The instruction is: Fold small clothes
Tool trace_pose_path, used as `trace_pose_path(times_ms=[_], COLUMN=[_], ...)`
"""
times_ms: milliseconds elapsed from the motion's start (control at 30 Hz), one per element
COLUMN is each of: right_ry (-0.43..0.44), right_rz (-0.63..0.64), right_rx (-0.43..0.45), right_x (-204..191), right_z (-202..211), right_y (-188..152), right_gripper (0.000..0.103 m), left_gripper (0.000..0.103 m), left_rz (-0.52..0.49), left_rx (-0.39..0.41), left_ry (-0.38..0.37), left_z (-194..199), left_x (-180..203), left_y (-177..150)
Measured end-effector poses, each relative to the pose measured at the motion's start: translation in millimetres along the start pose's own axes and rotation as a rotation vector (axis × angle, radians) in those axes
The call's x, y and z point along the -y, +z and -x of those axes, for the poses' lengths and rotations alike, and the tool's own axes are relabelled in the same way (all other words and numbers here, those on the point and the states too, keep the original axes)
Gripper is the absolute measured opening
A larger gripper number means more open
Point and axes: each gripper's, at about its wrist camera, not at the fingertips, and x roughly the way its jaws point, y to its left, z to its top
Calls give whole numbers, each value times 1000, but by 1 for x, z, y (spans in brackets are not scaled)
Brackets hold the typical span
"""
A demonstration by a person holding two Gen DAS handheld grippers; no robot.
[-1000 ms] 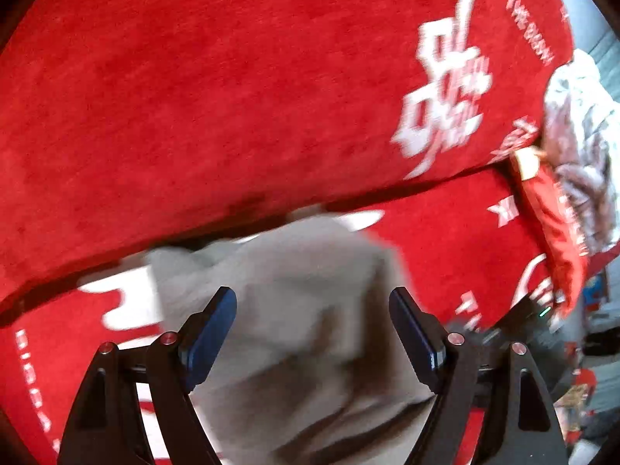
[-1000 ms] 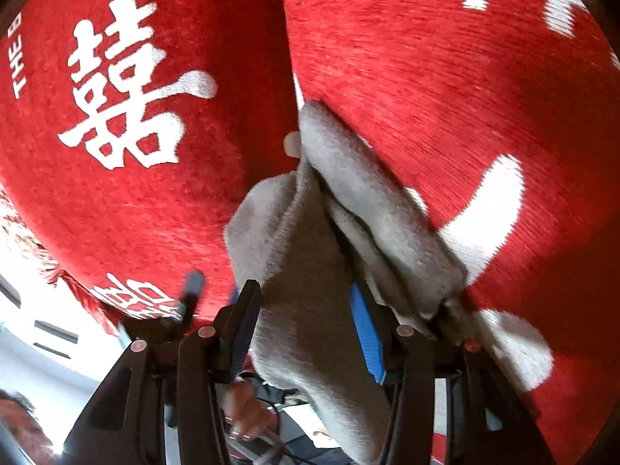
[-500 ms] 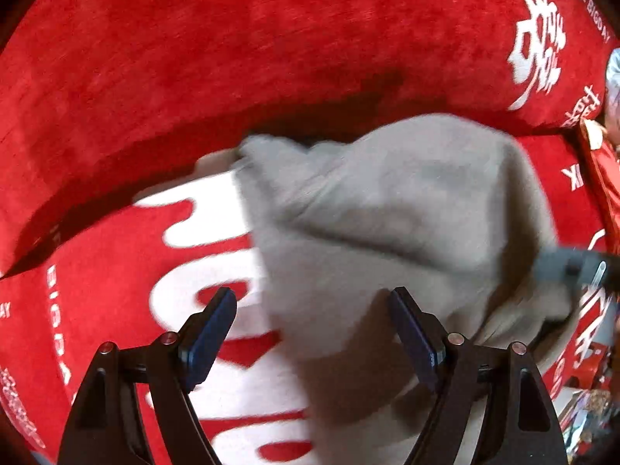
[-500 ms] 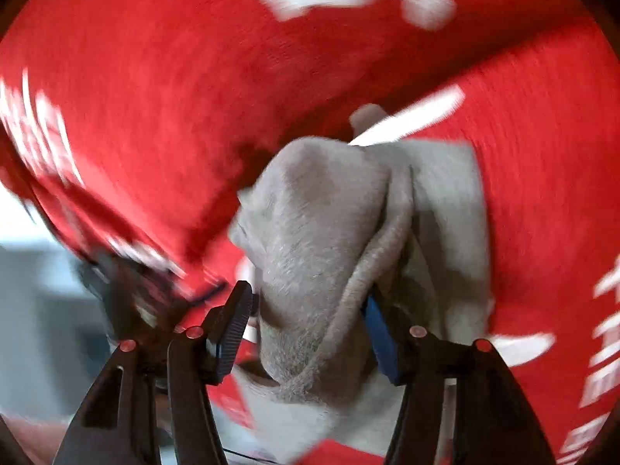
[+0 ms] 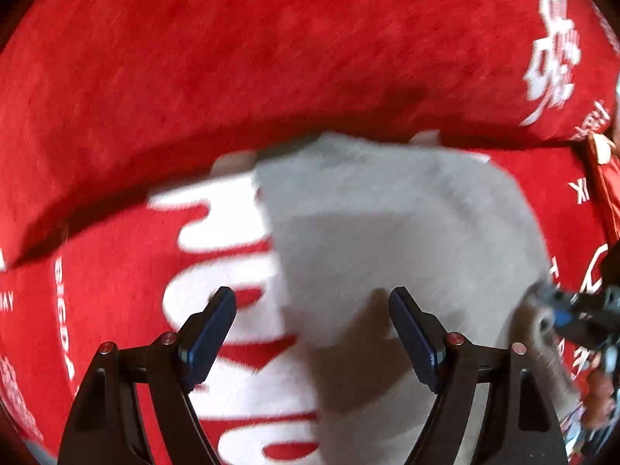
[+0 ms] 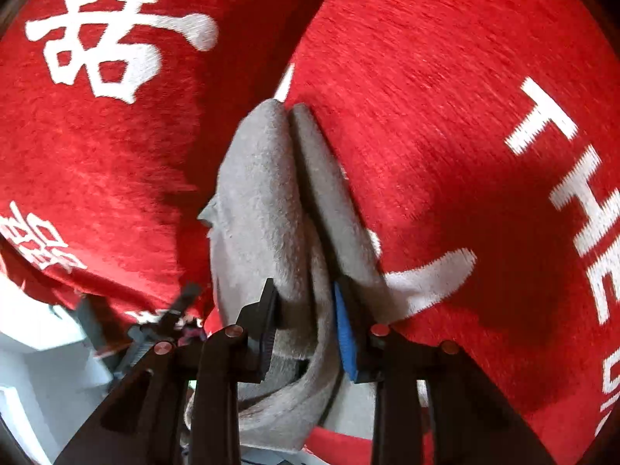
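1. The left gripper (image 5: 312, 333) hangs spread wide over the red blanket (image 5: 193, 77) with white lettering, its pads touching nothing.
2. The grey garment (image 5: 387, 224) lies on the blanket beneath and ahead of it, running to the right edge.
3. The right gripper (image 6: 306, 325), whose jaws have just been closing, pinches a bunched fold of the garment (image 6: 263, 201).

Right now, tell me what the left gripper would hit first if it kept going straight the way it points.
Probably the grey cloth: the open left gripper points down at its near edge, with the red cover showing beside it. Depth is unclear, and the picture is blurred.
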Motion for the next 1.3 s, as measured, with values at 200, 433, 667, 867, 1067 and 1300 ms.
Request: trace_pose_path(times_ms=[200, 433, 667, 867, 1067, 1300], right_ry=[-174, -150, -241, -509, -309, -25], right_rz=[93, 370, 433, 263, 131, 18], right_rx=[143, 122, -123, -76, 59, -71], right_x=[-30, -86, -99, -21, -7, -21], right_z=[36, 55, -13, 17, 48, -47], right_y=[-8, -53, -59, -79, -116, -152], right_gripper=[33, 36, 36, 36, 36, 36], left_gripper=[82, 82, 83, 96, 96, 96], left_rz=[-5, -32, -135, -96, -64, -24], left_rx=[-22, -26, -40, -67, -99, -90], left_ry=[15, -14, -14, -18, 9, -1], left_z=[9, 30, 22, 24, 23, 31], left_x=[-15, -15, 11, -11, -28, -38], left_y=[-23, -31, -45, -59, -66, -63])
